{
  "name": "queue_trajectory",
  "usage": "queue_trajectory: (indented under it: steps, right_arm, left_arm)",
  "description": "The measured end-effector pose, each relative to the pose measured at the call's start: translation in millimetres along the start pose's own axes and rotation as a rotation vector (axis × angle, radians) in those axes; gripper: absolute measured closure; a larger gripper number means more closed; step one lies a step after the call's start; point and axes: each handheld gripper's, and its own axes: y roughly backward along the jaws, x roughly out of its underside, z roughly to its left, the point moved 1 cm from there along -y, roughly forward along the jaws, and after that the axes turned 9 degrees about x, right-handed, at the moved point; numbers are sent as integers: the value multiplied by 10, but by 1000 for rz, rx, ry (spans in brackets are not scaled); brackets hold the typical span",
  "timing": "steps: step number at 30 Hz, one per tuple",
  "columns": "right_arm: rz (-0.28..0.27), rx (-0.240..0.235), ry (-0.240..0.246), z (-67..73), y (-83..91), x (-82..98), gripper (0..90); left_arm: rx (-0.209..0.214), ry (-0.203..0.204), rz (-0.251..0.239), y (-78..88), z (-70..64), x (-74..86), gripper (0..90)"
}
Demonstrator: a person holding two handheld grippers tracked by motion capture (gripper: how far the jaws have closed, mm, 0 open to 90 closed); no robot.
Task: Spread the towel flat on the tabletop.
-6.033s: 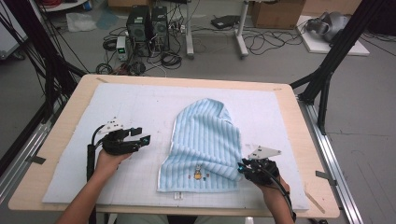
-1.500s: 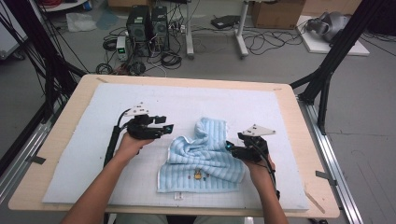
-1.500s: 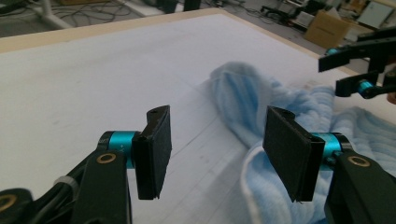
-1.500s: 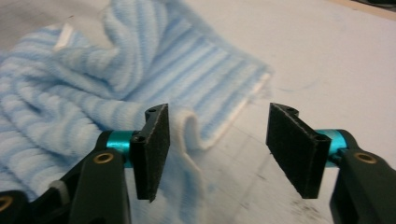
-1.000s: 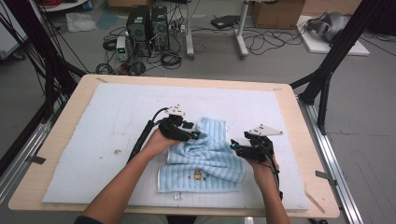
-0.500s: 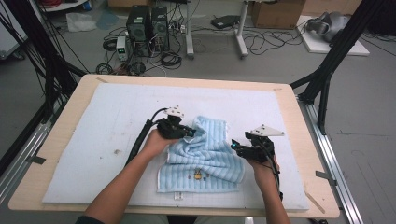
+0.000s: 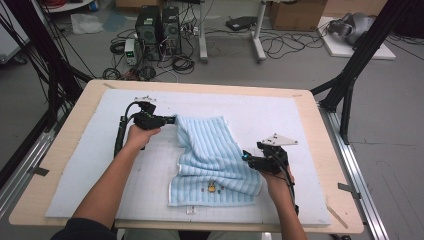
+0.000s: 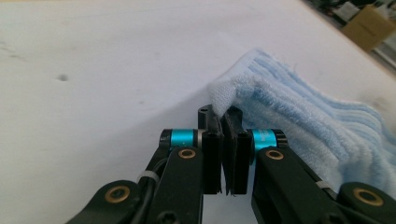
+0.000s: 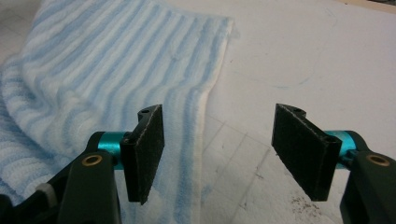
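A light blue striped towel (image 7: 215, 155) lies rumpled on the white gridded mat (image 7: 90, 170). My left gripper (image 7: 170, 120) is at the towel's far left corner and is shut on that corner. In the left gripper view the corner of the towel (image 8: 299, 121) is pinched between the closed jaws of the left gripper (image 8: 223, 119). My right gripper (image 7: 247, 160) stands open at the towel's right edge. In the right gripper view the right gripper (image 9: 219, 128) has one jaw over the towel (image 9: 116, 70) and the other over bare mat.
The mat covers a wooden table (image 7: 330, 150). A small coloured motif (image 7: 212, 188) marks the towel near its front hem. Black frame posts (image 7: 350, 75) stand at both sides. Computers (image 7: 157, 25) and cables lie on the floor beyond the far edge.
My left gripper reached the bunched towel, shut on its corner, and has drawn it left and away, spreading the cloth. The right gripper has stayed open at the right edge.
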Motion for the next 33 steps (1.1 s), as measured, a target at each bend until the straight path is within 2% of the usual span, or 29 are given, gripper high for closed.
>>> queue_trajectory:
  steps: [3,6,7,9,11,13,17,20,22,24,26,30,33]
  right_arm:
    - [1,-4,0,22,-14,-6,340]
    - [-1,-8,2,35,-21,-10,342]
    - [-2,-10,1,33,-21,-11,343]
    - [-6,-11,-5,22,-20,-13,345]
    - [-16,-12,-14,0,-22,-18,349]
    - [-21,-13,-34,-22,-26,-32,351]
    - [-28,-13,-33,-54,-69,-115,372]
    - [-13,-13,-15,-62,-159,-189,387]
    - [6,-31,-14,-64,-265,-247,410]
    - [17,-44,6,-54,-365,-309,452]
    - [36,-53,21,-48,-478,-379,459]
    - [60,-80,57,-18,-724,-518,526]
    - [83,-85,91,38,-890,-611,535]
  left_arm:
    - [-103,-19,39,-26,66,-28,866]
    - [-184,-12,48,-54,117,-2,852]
    - [-203,-6,47,-62,127,7,816]
    - [-228,21,24,-65,132,13,609]
    - [-226,26,-4,-48,112,11,518]
    - [-234,18,-29,-7,86,4,467]
    - [-225,9,-72,88,51,30,429]
    - [-218,6,-78,154,42,91,412]
    - [-203,17,-86,202,32,133,411]
    - [-195,8,-100,263,11,183,403]
    - [-189,-2,-116,314,-13,245,404]
    - [-151,-17,-122,407,-28,333,403]
    - [-130,-26,-139,472,-43,371,402]
